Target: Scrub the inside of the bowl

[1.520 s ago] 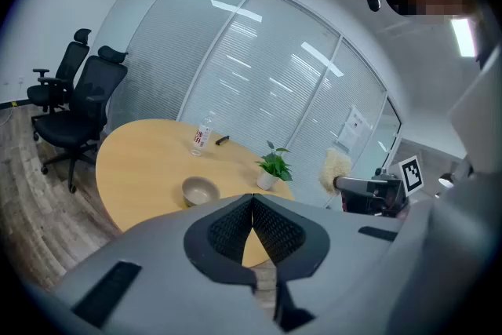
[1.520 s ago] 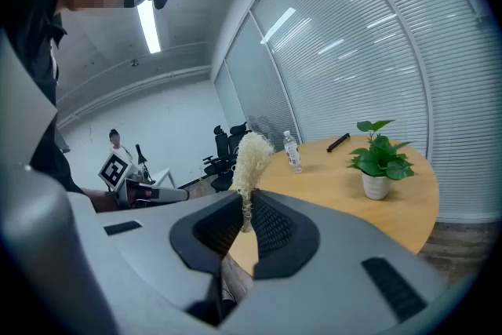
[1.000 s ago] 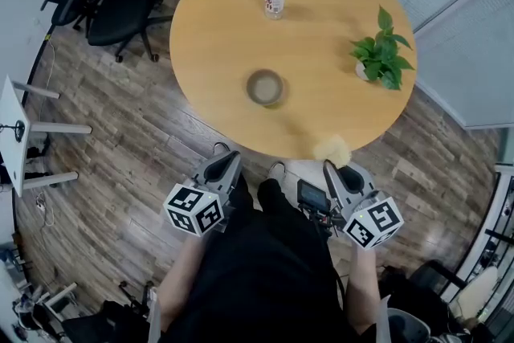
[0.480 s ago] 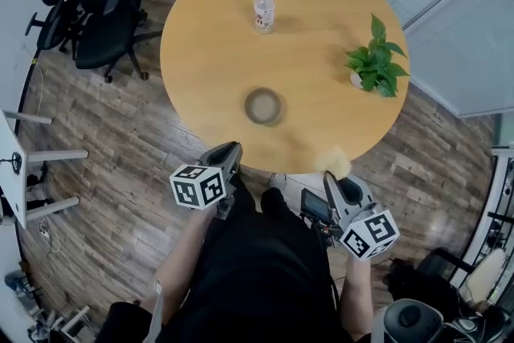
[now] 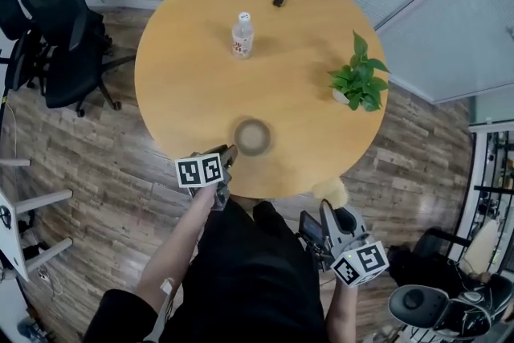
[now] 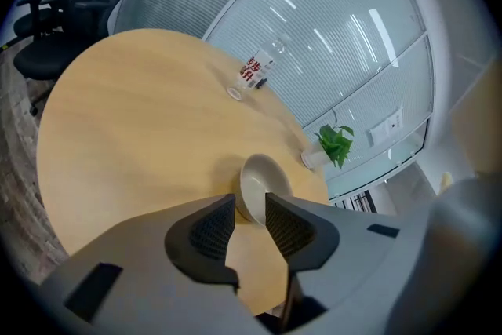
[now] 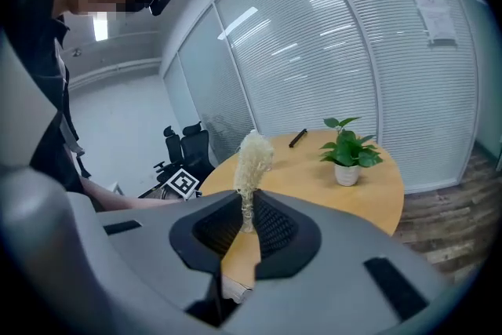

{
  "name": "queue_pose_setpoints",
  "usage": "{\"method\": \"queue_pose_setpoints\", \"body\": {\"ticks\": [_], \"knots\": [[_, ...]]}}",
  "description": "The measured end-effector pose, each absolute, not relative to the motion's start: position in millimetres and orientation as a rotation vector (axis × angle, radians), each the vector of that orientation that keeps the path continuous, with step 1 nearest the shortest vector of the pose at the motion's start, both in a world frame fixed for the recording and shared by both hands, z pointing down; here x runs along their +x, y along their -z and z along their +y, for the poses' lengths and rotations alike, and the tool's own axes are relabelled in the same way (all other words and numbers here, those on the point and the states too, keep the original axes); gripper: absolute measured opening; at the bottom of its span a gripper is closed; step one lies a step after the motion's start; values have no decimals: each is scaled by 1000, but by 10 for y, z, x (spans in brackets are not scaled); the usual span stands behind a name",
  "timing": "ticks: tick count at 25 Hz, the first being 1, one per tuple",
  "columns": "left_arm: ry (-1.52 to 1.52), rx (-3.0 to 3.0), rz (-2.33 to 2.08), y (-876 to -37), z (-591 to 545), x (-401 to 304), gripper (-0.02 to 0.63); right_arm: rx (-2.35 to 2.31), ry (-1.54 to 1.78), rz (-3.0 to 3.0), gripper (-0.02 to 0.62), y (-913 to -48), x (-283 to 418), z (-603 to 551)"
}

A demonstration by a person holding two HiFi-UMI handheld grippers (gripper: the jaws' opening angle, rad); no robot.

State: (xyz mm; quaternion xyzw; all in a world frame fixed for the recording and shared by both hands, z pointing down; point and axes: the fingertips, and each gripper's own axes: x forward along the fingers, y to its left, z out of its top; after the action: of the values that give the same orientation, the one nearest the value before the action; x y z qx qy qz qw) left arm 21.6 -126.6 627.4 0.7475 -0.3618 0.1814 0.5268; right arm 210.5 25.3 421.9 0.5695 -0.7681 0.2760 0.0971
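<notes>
While the left hand-held gripper [image 6: 249, 204] has just been opening its jaws, now partway apart with nothing between the pads, the bowl [image 6: 263, 184] rests on the surface [image 6: 133, 129] just ahead of its tips. The right hand-held gripper [image 7: 247, 208], set well back from the bowl, is clamped on a pale fibrous scrubber [image 7: 252, 157]. Should the left jaws close off-centre on the rim, the bowl could tip or skid toward the near surface edge.

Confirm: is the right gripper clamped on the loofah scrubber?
Yes, the right gripper has its fingers shut on the loofah scrubber, which sticks up from between them.
</notes>
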Motion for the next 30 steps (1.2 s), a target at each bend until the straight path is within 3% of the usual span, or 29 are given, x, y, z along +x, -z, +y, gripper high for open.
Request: {"method": "queue_pose_setpoints", "body": {"ticks": [13,22,30], "knots": [[-529,1726,-665,-6640,-1534,434,127,1949,-841,-2074,40,-4201,1882,373],[-605,1734,-670,-6703,-1467,498,47,2005,-847,-2059,40,-4238,1943,476],[-556,1729,-762,-6558,-1338,413,25,1866,-815,-2159,40,-4236,2017,431]]}}
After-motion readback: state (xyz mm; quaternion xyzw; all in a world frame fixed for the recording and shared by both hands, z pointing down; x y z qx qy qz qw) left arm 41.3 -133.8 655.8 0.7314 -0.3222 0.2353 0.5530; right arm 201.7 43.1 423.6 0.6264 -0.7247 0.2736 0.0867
